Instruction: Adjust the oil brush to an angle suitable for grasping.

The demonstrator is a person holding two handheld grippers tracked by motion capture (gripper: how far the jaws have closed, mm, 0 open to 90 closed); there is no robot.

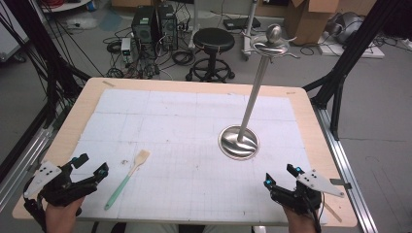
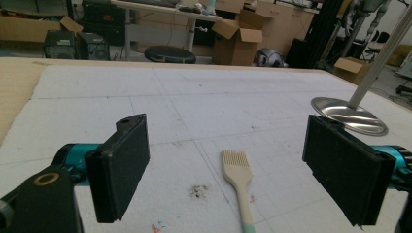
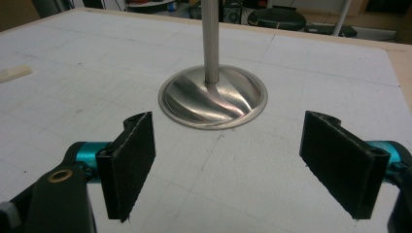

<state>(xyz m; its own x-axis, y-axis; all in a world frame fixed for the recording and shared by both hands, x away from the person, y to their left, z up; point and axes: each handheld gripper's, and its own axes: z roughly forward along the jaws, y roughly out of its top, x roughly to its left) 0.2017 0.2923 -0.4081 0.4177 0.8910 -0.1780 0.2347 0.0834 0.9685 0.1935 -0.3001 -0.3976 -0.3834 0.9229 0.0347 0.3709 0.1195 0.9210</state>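
Both grippers, left (image 1: 89, 165) and right (image 1: 279, 176), fingers wide apart, empty; brush (image 1: 128, 178) near left, probably silicone; stand (image 1: 238, 141) far right on counter (image 1: 194, 85).

Brush (image 1: 127, 177): cream bristles, pale handle with mint-green end. Lies flat on white mat, near-left, angled, bristles pointing far-right.

Stand (image 1: 239, 141): steel, upright, right of centre.

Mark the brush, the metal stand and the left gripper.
brush (image 1: 127, 179), high view, on its handle.
metal stand (image 1: 238, 142), high view, on its round base.
left gripper (image 1: 91, 165), high view, midway between fingertips.
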